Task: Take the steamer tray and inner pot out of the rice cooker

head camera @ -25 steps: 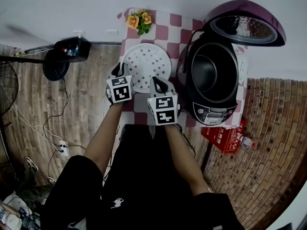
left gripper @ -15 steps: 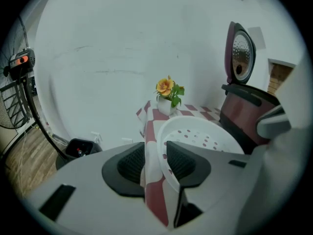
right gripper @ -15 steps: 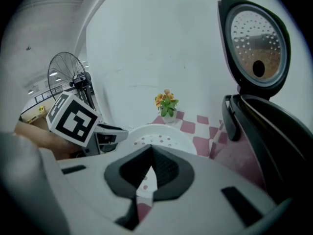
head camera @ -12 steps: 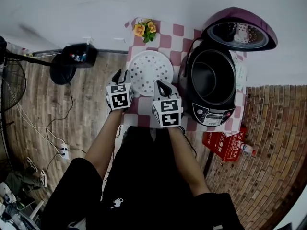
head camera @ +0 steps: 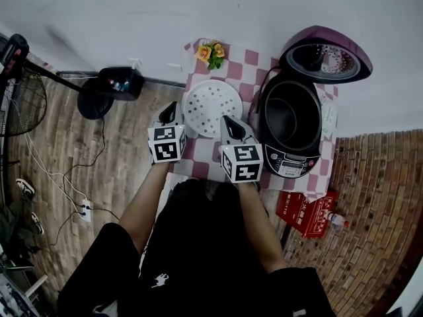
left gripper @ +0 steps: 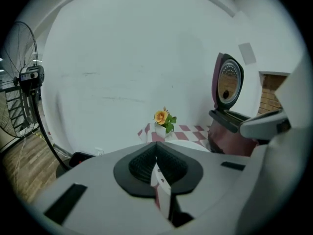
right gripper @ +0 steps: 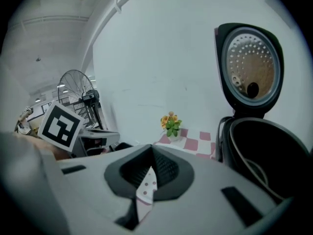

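Now the small table under a pink-and-white checked cloth is crowded. A little pot of orange flowers stands at the back by the white wall, and a dark purple rice cooker with a black rim fills the right side. A round white perforated steamer tray lies flat on the cloth, just beside the cooker's left flank and in front of the flowers. The cooker's domed purple lid stands open behind the body, its holed metal plate facing forward. The dark metal inner pot sits in the cooker with its mouth uncovered. Left of the table, on wood-plank floor, are a black standing fan, a black boxy object and a white power strip with cables. A red box lies on brick-patterned floor below the cooker.

The red box carries white print and the cooker's grey control panel has buttons and labels, all too small to read. Each gripper's cube bears black-and-white square markers.

The tray is a shallow disc dotted with rows of small holes. The left gripper hangs at the tray's near-left edge. Its jaws have just been closing and meet pad to pad with nothing gripped. The right gripper hangs at the tray's near-right edge, between tray and cooker, its jaws pressed together and empty.
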`<state>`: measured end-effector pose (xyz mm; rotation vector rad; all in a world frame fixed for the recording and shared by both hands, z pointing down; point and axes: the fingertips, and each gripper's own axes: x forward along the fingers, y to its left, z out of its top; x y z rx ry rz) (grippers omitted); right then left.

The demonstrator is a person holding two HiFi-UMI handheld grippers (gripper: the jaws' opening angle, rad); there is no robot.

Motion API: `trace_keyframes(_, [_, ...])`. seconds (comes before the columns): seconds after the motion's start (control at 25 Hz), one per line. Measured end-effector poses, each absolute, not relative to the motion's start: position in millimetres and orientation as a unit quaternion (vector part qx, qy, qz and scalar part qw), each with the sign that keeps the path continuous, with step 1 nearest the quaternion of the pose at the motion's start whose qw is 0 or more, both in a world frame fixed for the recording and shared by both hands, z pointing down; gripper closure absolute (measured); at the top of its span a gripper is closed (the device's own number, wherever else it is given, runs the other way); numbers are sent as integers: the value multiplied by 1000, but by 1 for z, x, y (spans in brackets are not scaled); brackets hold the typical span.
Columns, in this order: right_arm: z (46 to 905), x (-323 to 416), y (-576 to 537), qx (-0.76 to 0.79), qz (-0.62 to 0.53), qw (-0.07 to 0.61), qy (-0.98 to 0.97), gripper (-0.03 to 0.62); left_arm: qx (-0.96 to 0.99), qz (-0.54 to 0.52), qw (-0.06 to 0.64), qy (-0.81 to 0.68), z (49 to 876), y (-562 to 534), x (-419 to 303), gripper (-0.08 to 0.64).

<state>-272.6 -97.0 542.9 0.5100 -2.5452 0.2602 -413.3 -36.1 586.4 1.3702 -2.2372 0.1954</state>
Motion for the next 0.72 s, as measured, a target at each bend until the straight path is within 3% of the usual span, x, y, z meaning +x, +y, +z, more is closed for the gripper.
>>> trace_keyframes(0.72, [464, -218, -95, 131, 65, 188, -971, 591, 488, 63, 188, -850, 493, -2, -336, 557])
